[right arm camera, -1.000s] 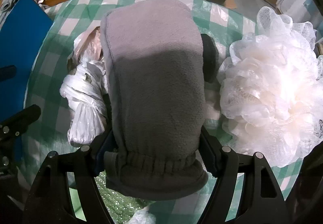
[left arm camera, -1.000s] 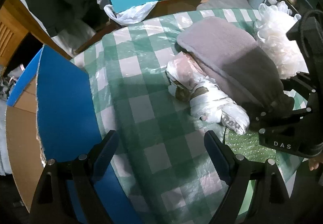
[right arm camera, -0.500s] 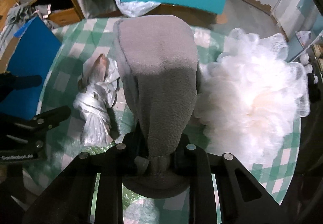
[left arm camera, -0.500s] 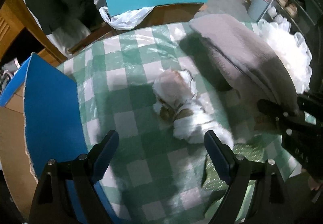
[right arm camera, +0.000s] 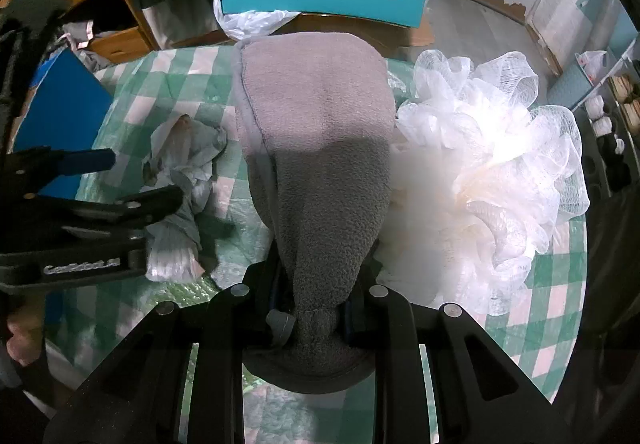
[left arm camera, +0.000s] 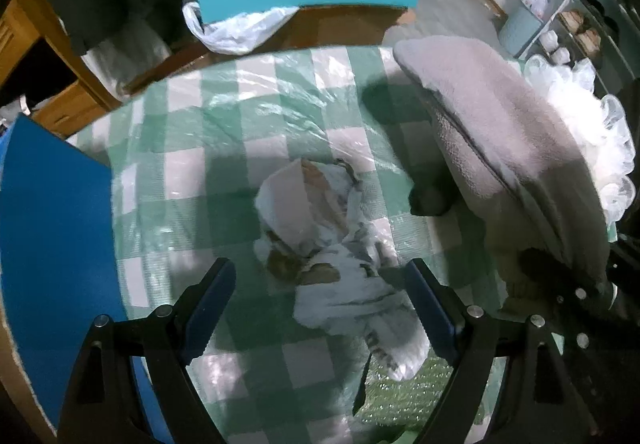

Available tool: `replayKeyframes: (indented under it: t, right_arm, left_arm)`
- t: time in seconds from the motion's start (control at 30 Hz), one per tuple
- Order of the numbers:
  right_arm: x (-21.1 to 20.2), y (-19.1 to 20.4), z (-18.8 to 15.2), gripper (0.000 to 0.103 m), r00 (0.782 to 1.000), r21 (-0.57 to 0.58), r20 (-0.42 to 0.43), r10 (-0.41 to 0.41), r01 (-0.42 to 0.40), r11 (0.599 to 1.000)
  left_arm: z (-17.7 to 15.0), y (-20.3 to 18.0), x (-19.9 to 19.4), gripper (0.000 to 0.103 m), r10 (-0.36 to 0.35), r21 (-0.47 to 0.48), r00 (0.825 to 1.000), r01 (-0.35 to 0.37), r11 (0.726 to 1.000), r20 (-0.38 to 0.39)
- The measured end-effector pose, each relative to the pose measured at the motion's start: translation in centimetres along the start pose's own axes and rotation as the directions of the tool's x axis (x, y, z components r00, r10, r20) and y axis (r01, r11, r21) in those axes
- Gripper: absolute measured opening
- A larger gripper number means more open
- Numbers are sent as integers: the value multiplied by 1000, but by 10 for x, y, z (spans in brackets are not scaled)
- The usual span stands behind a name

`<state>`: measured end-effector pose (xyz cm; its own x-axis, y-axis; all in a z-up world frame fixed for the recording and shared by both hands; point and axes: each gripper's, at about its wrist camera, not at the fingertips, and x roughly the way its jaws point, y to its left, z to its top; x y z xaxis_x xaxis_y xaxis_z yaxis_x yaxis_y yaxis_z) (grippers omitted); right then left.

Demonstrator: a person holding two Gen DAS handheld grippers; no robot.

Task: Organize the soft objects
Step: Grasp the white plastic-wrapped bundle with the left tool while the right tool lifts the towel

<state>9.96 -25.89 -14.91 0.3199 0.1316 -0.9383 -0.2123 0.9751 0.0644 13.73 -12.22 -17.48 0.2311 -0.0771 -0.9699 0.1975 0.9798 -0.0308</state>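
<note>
R hand-held gripper (right arm camera: 316, 318) clamps grey mitten (right arm camera: 316, 148) cuff, lifted. L hand-held gripper (left arm camera: 320, 304) open over plastic-bag wad (left arm camera: 320, 236). Next: lower L, pinch wad; blue box (left arm camera: 52, 228) at 9 o'clock.

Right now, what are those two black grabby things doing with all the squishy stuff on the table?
A person is tidying soft things with two hand-held grippers. The right gripper is shut on the cuff of a grey fleece mitten. The left gripper is open above a crumpled white plastic bag on the green checked tablecloth, touching nothing. A white mesh bath pouf sits beside the mitten.
</note>
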Motion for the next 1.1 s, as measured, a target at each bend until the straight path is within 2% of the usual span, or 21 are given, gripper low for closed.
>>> replayKeyframes:
  t: [0.17, 0.3, 0.37, 0.43, 0.53, 0.7, 1.1]
  right_arm:
    - [0, -4, -2, 21, 1000, 10, -3, 5, -5, 1000]
    - [-1, -4, -2, 21, 1000, 13, 0, 11, -11, 1000]
    - [-1, -4, -2, 21, 1000, 12, 0, 12, -12, 1000]
    - [-1, -3, -2, 21, 1000, 8, 1, 12, -12, 1000]
    - [-2, 0, -2, 21, 1000, 4, 1, 13, -13, 1000]
    - [-7, 2, -2, 21, 1000, 4, 15, 15, -15, 1000]
    - [-36, 12, -4, 21, 998, -11, 63, 19, -18, 1000]
  left_arm:
    - [-2, -10, 19, 88, 11, 46, 999, -9, 999, -46]
    - [-6, -10, 26, 86, 19, 65, 998, -15, 998, -55]
    - [-7, -9, 24, 77, 18, 73, 999, -15, 997, -39]
    - [-8, -10, 21, 60, 23, 87, 999, -19, 996, -38]
    - [-10, -8, 18, 54, 19, 91, 999, -16, 996, -31]
    - [-16, -4, 5, 51, 39, 100, 999, -40, 994, 4]
    - [-26, 6, -31, 50, 86, 122, 993, -96, 988, 83]
